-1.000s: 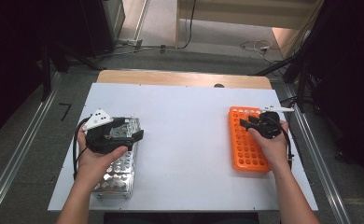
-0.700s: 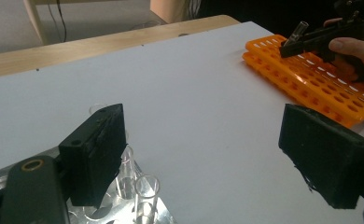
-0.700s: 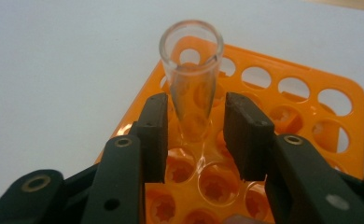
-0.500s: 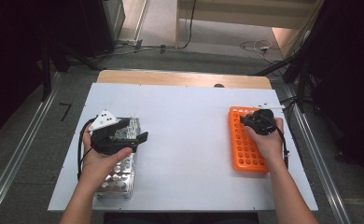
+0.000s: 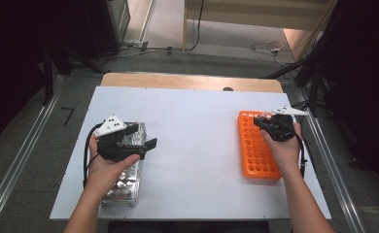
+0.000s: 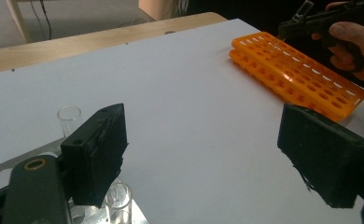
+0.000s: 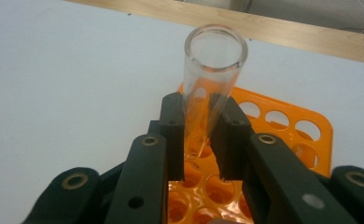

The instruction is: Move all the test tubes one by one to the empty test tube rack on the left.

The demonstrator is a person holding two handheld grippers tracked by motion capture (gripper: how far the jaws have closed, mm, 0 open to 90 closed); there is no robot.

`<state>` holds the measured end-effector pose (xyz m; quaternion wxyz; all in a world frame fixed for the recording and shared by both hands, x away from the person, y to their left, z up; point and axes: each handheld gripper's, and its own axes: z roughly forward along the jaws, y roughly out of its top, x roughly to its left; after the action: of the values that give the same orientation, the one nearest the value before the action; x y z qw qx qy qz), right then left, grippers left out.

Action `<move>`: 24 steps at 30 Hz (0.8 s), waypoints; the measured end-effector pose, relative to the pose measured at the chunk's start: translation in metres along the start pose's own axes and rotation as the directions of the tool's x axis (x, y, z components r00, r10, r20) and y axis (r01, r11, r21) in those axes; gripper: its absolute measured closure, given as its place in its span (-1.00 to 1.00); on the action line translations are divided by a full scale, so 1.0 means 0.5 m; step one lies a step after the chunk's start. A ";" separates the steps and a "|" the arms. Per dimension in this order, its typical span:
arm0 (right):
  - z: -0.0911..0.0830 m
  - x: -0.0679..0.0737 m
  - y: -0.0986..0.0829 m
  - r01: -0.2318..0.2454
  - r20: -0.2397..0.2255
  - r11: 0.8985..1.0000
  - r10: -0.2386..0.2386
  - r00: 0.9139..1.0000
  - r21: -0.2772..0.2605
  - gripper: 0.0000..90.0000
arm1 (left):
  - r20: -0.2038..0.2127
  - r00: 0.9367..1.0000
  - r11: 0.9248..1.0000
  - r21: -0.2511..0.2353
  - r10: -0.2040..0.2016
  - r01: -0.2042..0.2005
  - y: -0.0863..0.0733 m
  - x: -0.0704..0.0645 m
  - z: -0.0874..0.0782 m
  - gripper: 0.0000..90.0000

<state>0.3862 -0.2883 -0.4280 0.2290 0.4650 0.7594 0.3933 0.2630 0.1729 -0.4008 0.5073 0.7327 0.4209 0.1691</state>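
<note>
No readable text, label, brand or number anywhere — not on the orange rack [image 5: 256,146], the glass tube [image 7: 211,74], the metal rack [image 5: 125,179] or the counter [image 5: 197,145].

You've got a clear glass tube [image 7: 211,79] over your orange rack [image 5: 255,145], black grippers, silver rack [image 5: 124,187], white table [image 5: 197,126]

Two racks on the table: one orange rack [image 5: 256,148] on the right, one metal rack [image 5: 124,180] on the left. Two grippers in play, left gripper [image 5: 138,138] and right gripper [image 5: 261,120]. One glass tube [image 7: 211,79] sits between the right jaws, two more tubes, [image 6: 69,119] and [image 6: 118,200], stand by the left jaws; the metal rack's full load is too blurred to count
</note>
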 end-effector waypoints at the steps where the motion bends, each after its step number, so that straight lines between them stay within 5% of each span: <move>1: -0.006 0.003 0.000 0.007 -0.006 1.000 -0.007 1.000 -0.001 0.64 | 0.001 1.000 1.000 0.000 -0.002 0.002 0.000 -0.002 0.002 -0.67; 7: -0.036 0.039 -0.008 0.034 -0.081 0.999 -0.035 0.996 -0.011 0.64 | 0.026 1.000 1.000 0.009 0.013 -0.014 0.000 -0.017 0.014 -0.68; 16: -0.074 0.112 -0.019 0.088 -0.182 0.996 -0.091 0.979 -0.026 0.64 | 0.068 0.998 1.000 0.005 0.018 -0.018 0.003 -0.038 0.022 -0.74; 24: -0.104 0.172 -0.030 0.126 -0.277 0.991 -0.132 0.952 -0.036 0.64 | 0.099 0.995 0.999 0.011 0.033 -0.035 0.005 -0.061 0.035 -0.79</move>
<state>0.3014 -0.2356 -0.4081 0.1491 0.3523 0.8092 0.4460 0.2582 0.1379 -0.4007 0.5198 0.7505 0.3839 0.1385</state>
